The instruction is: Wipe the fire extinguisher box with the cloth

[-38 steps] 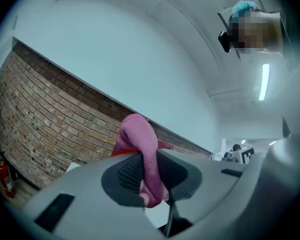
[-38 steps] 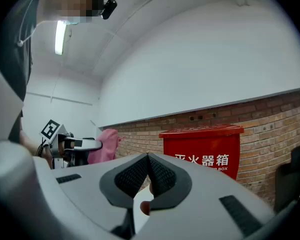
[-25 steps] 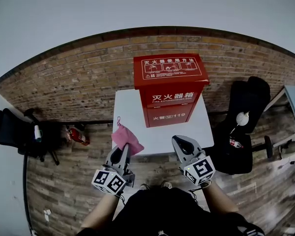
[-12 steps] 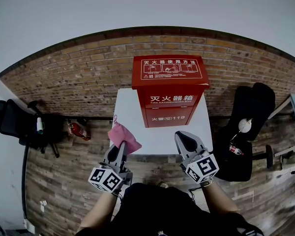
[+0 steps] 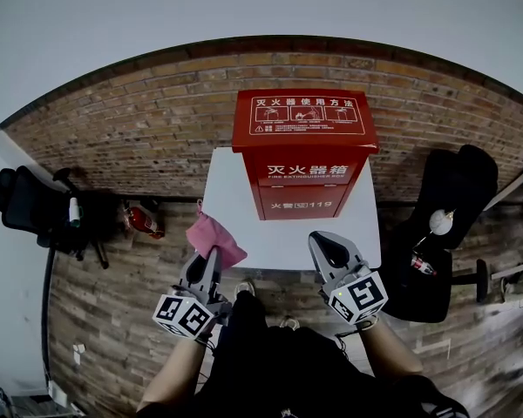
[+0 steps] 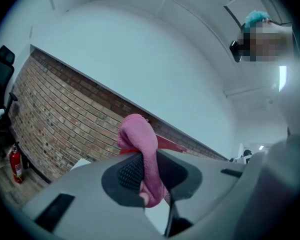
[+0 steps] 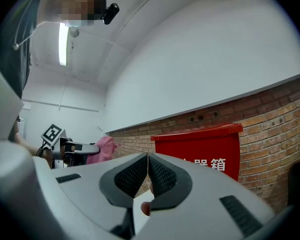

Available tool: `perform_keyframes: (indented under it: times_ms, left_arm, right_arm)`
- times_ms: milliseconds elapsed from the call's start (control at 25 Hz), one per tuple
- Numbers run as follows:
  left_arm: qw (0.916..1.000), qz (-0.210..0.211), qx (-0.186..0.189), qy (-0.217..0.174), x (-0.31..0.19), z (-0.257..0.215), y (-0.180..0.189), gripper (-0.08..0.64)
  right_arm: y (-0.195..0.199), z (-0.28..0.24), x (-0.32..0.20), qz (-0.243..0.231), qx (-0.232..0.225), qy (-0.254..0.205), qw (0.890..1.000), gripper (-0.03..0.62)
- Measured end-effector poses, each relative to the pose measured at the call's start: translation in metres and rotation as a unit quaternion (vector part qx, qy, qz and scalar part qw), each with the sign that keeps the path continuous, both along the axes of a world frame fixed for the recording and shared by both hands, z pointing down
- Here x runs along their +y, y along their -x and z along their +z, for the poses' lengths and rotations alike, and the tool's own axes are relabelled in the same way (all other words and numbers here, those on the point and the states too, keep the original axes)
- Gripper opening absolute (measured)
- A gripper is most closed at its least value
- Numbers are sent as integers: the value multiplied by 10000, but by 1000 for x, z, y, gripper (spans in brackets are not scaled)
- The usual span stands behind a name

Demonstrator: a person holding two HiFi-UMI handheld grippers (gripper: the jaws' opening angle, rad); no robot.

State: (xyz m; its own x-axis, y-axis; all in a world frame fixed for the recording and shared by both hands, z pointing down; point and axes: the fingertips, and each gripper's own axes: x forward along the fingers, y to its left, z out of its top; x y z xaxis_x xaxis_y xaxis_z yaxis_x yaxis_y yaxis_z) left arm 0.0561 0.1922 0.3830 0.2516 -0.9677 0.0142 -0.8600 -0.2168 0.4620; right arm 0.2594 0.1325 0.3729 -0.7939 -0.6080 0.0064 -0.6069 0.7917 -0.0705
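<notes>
The red fire extinguisher box (image 5: 303, 153) stands upright on a white table (image 5: 279, 238) against the brick wall; it also shows as the red box (image 7: 202, 149) in the right gripper view. My left gripper (image 5: 211, 261) is shut on a pink cloth (image 5: 213, 236), held over the table's front left corner. In the left gripper view the cloth (image 6: 141, 154) bulges up between the closed jaws of the left gripper (image 6: 146, 174). My right gripper (image 5: 326, 251) hovers at the table's front right, jaws pressed together and empty, seen close as the right gripper (image 7: 147, 176).
A small red fire extinguisher (image 5: 139, 220) lies on the wooden floor at left beside a black office chair (image 5: 30, 212). Another black chair (image 5: 449, 207) stands to the right of the table. The brick wall (image 5: 131, 146) runs behind everything.
The view has shifted slightly, so the box and table sit a little higher. The left gripper with the cloth has drifted slightly left and down. The right gripper has hardly moved.
</notes>
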Motion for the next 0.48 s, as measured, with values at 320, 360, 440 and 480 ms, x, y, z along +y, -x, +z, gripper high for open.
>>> perform_keyframes:
  times_ms: [320,360,440,480]
  left_arm:
    - [9997,222,21,13,-43,5,17,97]
    - [9996,264,24,10,-51,4,20,97]
    - [9994,351,23,5,-67,1,27,97]
    - [9992,395,20,-3,-74,0,31,97]
  right_arm:
    - [7,5,-26,222,96,6,9997,21]
    - [10,4,-31,255,91,-6,9996,21]
    - [18,-1,-40,285,86,-58,9995,21]
    - [23,-3,-45,302,86,-85,9995,21]
